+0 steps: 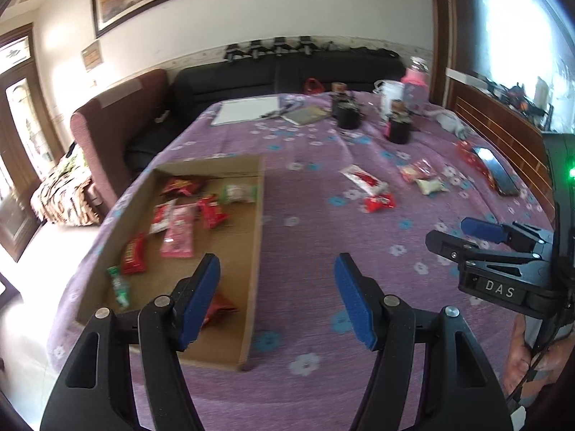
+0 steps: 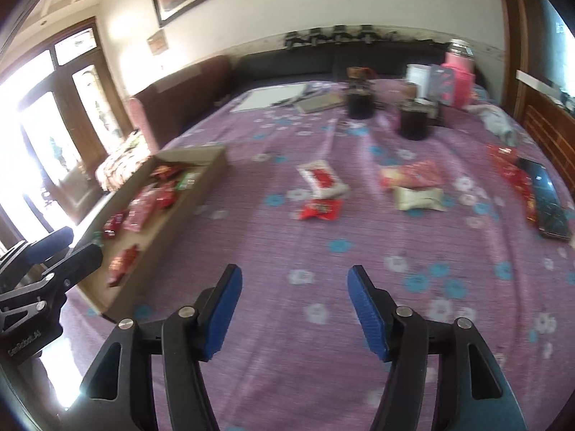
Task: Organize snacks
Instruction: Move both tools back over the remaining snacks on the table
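We find the left tool [image 1: 276, 298] with its blue pads spread and nothing between them, poised over the near right wall of the cardboard box [image 1: 257, 251]. Its left pad [image 1: 201, 298] hangs above the box interior, the right over the purple floral cloth [image 1: 323, 377]. We judge this stance suits a tool that has nothing to carry and stands beside the collecting point.

The right tool [image 2: 293, 310] is likewise spread and empty, over bare cloth, aimed toward the loose snacks ahead. In the left wrist view it appears at the right edge, with part of the person's hand [image 1: 519, 355] below it.

The box sits at the left edge of the tabletop and already holds several packets: red wrappers, a pink packet [image 1: 178, 231], a green-and-white one [image 1: 239, 194]. We take it to be the destination, its open top and low walls allowing drops from above.

Outstanding items lie well apart from the box on the cloth: a white-and-red packet [image 2: 323, 177] with a small red packet [image 2: 320, 210] just beside it, then a pink-red packet [image 2: 413, 176] touching a cream packet [image 2: 418, 197]. Further red wrappers [image 2: 510, 168] rest against a dark phone [image 2: 548, 201] near the right edge.

Our assessment: the task is partly complete, and the right tool is the better placed for the nearest pair. The flat packets offer little height, so we expect a low approach will be needed. Dark cups and a pink bottle stand at the far end, unrelated to the sorting.
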Demonstrator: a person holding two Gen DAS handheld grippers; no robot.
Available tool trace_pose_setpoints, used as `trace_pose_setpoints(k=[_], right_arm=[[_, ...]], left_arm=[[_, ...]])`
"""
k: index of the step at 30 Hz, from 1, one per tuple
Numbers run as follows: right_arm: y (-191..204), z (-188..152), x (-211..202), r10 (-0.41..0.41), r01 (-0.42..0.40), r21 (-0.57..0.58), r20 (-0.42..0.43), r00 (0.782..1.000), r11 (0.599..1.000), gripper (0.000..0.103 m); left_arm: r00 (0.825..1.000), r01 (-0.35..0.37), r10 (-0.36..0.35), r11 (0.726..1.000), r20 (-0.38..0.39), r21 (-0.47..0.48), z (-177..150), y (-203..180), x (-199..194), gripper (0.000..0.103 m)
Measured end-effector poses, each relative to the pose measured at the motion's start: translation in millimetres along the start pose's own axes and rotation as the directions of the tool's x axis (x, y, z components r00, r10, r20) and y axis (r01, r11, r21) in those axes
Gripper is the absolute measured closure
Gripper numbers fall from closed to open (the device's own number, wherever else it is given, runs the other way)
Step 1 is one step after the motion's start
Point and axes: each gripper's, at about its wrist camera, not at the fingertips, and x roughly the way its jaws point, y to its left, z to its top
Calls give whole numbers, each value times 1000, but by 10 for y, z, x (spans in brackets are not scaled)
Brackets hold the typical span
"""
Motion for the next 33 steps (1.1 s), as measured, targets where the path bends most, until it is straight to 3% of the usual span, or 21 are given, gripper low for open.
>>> trace_pose_setpoints(k=[5, 15, 22, 27, 33], right_arm=[[-261, -28, 105, -74, 74, 23, -23, 997, 997, 32], [-621, 27, 191, -106, 109, 64, -43, 993, 992, 32], [-1104, 196, 141, -144, 148, 152, -40, 989, 977, 32], [-1455, 416, 263, -110, 117, 253, -43, 993, 960, 32], [-1562, 657, 661, -87, 109, 308, -83, 993, 945, 32]], left_arm=[[999, 41, -39, 998, -38, 42, 32, -281, 178, 37], [985, 104, -98, 994, -140, 34, 152, -526, 647, 38], [954, 218, -228, 973, -196, -71, 347, -436, 857, 38], [924, 274, -310, 945, -224, -177, 568, -264, 1018, 38], [901, 287, -355, 919, -250, -271, 783, -126, 1252, 38]])
